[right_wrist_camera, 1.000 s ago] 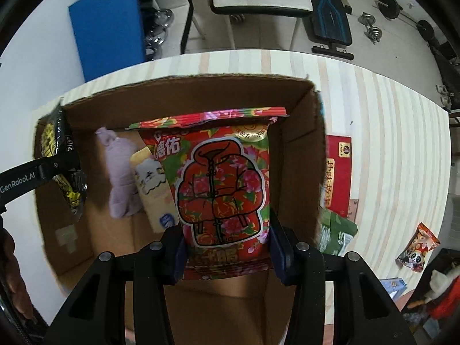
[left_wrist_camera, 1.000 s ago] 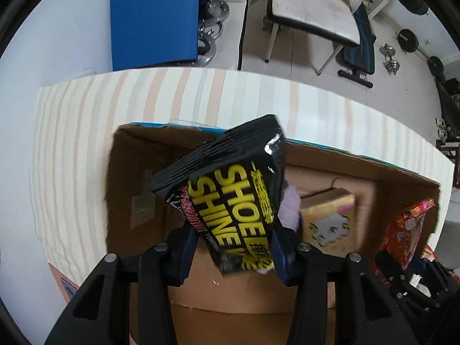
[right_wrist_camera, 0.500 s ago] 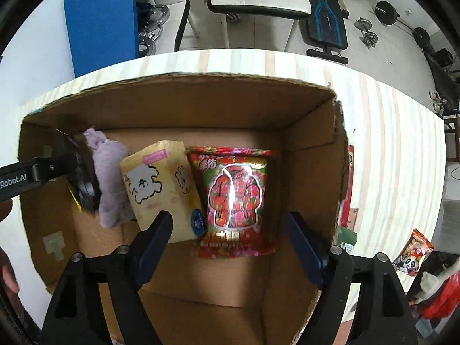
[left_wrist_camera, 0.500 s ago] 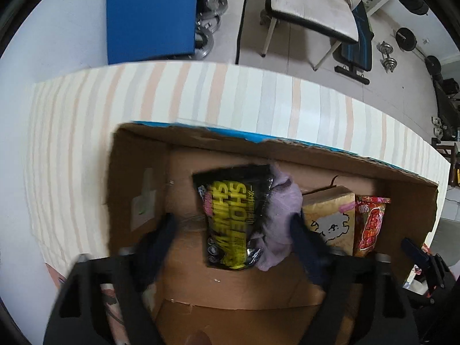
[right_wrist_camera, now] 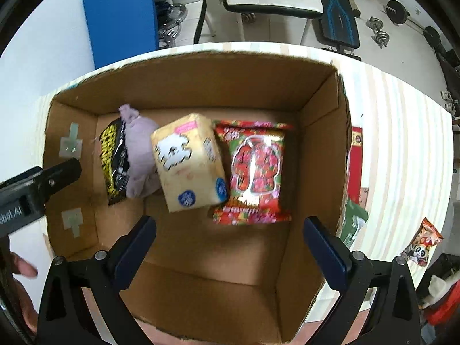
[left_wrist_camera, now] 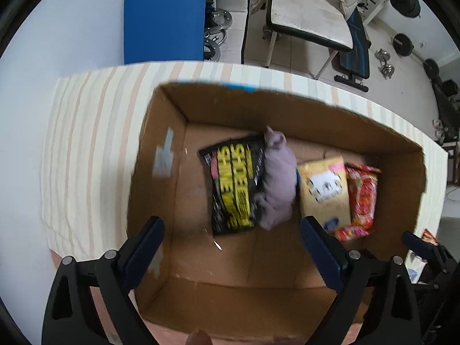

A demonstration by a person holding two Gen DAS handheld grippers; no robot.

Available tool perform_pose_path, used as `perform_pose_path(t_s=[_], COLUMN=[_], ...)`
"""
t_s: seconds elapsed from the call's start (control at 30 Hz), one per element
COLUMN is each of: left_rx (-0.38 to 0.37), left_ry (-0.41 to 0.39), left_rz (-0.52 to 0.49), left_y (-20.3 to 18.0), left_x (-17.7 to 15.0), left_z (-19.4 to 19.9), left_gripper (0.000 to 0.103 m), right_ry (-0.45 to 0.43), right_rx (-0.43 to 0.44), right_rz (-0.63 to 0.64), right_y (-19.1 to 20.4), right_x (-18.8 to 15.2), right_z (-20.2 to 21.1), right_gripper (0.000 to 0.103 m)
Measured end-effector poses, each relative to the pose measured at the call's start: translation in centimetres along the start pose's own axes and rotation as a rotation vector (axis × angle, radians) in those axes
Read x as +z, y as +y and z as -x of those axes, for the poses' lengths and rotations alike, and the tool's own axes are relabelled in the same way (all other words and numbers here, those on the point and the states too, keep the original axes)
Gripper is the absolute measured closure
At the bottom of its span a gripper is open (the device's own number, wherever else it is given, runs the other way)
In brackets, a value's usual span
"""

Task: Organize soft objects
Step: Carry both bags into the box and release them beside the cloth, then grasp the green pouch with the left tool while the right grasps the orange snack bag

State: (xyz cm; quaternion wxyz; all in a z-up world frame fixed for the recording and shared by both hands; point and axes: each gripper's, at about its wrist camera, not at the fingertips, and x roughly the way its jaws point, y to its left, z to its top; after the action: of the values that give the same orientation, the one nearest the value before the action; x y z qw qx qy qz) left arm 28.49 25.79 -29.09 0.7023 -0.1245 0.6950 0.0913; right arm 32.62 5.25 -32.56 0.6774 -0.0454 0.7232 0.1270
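1. Soft stuff was all down in the cardboard box — four things lying in a row on the box floor.
2. From left to right in the right wrist view: a black and yellow pouch, a lilac cloth bundle lying partly over the pouch's edge, a cream tissue pack and a red floral snack bag right beside it.
3. The left gripper hung over the box pointing down. Its jaws had just been opening and stood spread wide, with nothing between them. The pouch and bundle lay below.
4. The right gripper was the same — jaws just opened, wide apart and empty, above the snack bag.
5. Outside the box, on the striped tablecloth, sat a small panda snack packet, plus a red packet and a green one against the box wall.
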Motion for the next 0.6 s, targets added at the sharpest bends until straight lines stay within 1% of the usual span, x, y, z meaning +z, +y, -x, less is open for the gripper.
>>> perform_pose_path(t_s=[0.07, 0.17, 0.3, 0.4, 0.47, 0.53, 0.6], left_rx=[-0.022, -0.037, -0.036, -0.020, -0.001, 0.021, 0.049], left_ry=[-0.006, -0.036, -0.069, -0.119, -0.155, -0.182, -0.210], left_rz=[0.028, 0.053, 0.051, 0.006, -0.058, -0.123, -0.210], left_y=[0.1, -0.3, -1.8, -3.9, -6.7, -9.3, -13.0], left_x=[-1.3, -3.1, -4.7, -5.6, -6.0, -6.2, -6.4], left_z=[0.4, 1.7, 4.0, 6.2, 8.0, 9.3, 10.5], left_gripper=[0.006, 0.006, 0.006, 0.006, 0.006, 0.006, 0.006], right_ry=[0.000, -0.004, -0.046, -0.089, -0.122, -0.155, -0.178], right_rx=[0.011, 0.041, 0.100, 0.142, 0.157, 0.166, 0.165], right_rz=[0.005, 0.004, -0.014, -0.041, -0.064, -0.093, -0.125], right_y=[0.0, -0.1, -1.2, -2.8, -4.6, -7.1, -9.7], right_x=[-0.8, -2.1, -3.6, -4.6, -5.4, -6.4, -7.4], right_z=[0.2, 0.8, 3.0, 5.4, 7.2, 9.3, 10.7], right_gripper=[0.000, 0.000, 0.000, 0.000, 0.000, 0.000, 0.000])
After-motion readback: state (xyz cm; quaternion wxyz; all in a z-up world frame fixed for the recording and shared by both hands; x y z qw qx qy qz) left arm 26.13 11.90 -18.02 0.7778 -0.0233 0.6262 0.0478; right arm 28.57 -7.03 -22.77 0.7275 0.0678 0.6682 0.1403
